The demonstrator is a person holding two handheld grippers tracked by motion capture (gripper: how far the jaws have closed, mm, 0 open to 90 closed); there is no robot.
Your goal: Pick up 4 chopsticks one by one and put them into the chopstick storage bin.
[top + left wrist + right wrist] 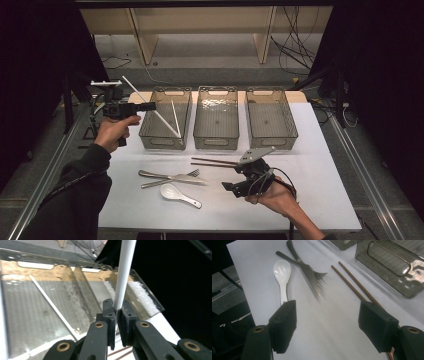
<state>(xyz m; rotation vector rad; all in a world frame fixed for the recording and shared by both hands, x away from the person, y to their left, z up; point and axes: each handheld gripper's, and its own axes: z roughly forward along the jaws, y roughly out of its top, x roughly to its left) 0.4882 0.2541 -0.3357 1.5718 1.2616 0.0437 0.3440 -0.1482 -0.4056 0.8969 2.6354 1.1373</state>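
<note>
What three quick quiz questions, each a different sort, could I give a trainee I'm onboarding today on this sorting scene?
1. True or false: the left gripper is shut on a white chopstick.
2. Which lies on the table? A) white spoon B) cup C) plate
3. Fill in: the second white chopstick leans in the ___ bin of three.

Key: 1 true; 2 A; 3 left. The right gripper is open, over the table.

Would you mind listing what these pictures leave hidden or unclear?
- White chopstick: top cut off by the left gripper view's edge; its lower end hidden between the left gripper's jaws.
- Brown chopsticks: near ends hidden behind a jaw of the right gripper, right gripper view.
- Knife tip: blurred, right gripper view.
</note>
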